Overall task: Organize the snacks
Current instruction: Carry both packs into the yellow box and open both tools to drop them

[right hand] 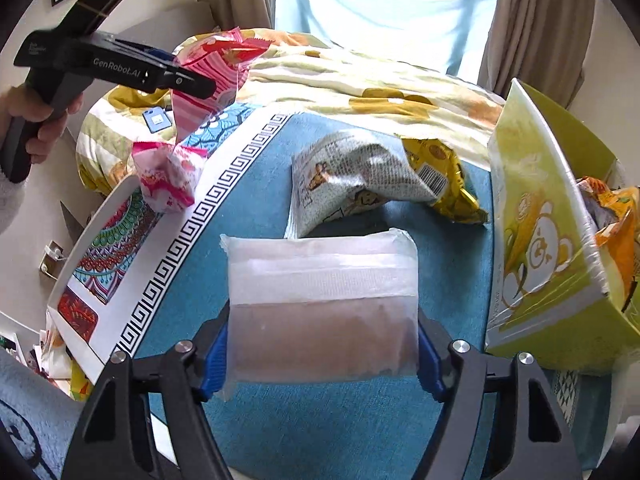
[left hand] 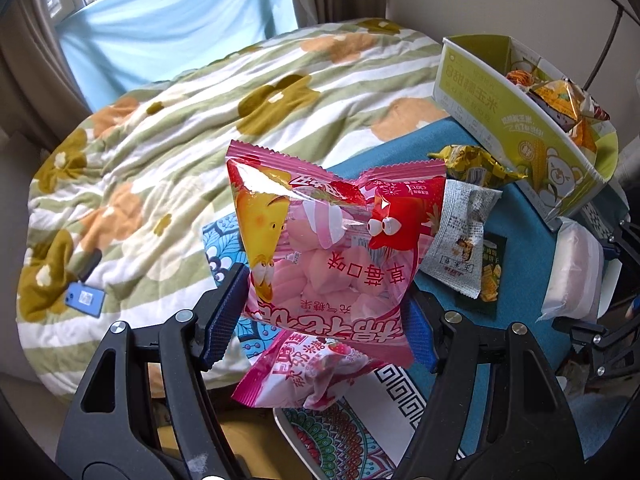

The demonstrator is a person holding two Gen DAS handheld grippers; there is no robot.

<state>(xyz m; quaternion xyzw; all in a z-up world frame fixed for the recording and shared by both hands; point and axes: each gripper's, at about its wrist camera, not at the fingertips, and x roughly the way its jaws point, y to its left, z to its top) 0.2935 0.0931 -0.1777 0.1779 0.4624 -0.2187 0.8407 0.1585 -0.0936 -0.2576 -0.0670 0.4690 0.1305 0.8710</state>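
My left gripper (left hand: pixel 320 320) is shut on a pink marshmallow bag (left hand: pixel 332 248), held in the air with its blue pads pressing both sides. The right wrist view shows that gripper (right hand: pixel 192 80) and the bag (right hand: pixel 208 80) raised at the upper left, in a person's hand. My right gripper (right hand: pixel 324 360) is shut on a translucent white packet (right hand: pixel 320 288), lifted off the teal cloth (right hand: pixel 320 432). A small pink packet (right hand: pixel 168 176) lies on a patterned tray (right hand: pixel 120 280). A newsprint-patterned packet (right hand: pixel 352 176) and a gold packet (right hand: pixel 444 176) lie on the cloth.
A yellow-green carton (right hand: pixel 540 240) holding orange snack bags stands at the right. A dark green packet (left hand: pixel 490 272) lies beside the newsprint one. Behind the table is a bed with a floral quilt (left hand: pixel 160 140) and a blue phone (left hand: pixel 84 300) on it.
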